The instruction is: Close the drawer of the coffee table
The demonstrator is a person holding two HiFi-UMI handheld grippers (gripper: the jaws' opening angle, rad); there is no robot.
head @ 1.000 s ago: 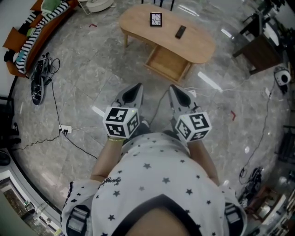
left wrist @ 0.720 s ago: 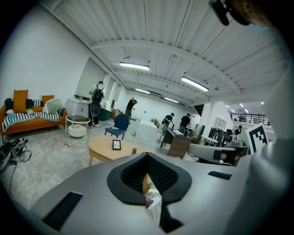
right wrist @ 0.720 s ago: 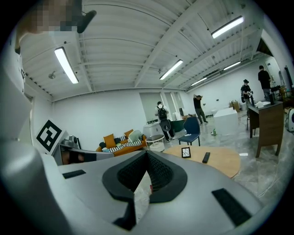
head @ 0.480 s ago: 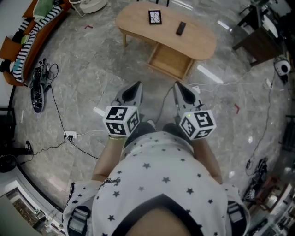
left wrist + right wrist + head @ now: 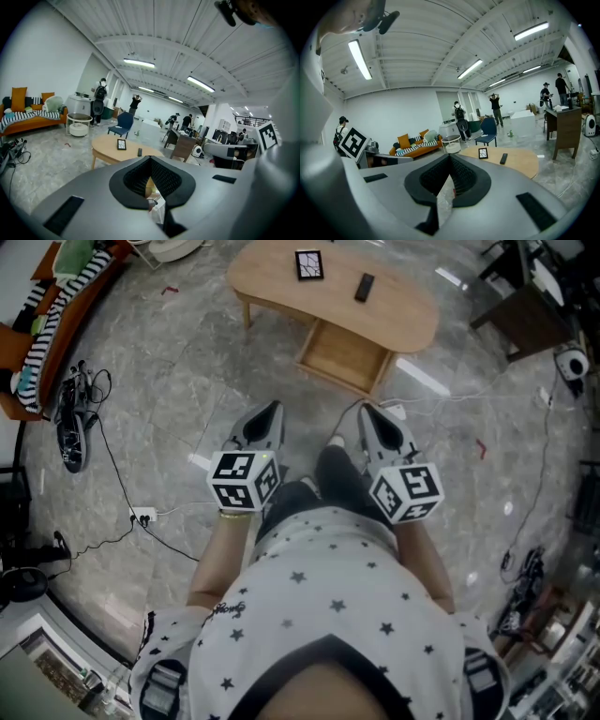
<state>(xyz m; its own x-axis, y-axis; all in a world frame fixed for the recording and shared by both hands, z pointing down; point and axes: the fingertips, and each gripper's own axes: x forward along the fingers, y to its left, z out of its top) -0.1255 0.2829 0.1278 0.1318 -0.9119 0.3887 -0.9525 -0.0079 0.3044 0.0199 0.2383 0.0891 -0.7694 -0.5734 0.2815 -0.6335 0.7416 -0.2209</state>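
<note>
While the drawer [image 5: 342, 357] stands open, left gripper [image 5: 271, 409] and right gripper [image 5: 368, 412] look closed.

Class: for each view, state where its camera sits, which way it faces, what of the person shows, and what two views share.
Head view: on the head, facing steeply down at the coffee table and open drawer; shirt, left gripper and right gripper show.
Left gripper view: on that gripper, facing along its shut jaws toward the table.
Right gripper view: likewise, jaws shut.
Both share the picture frame and remote.
</note>
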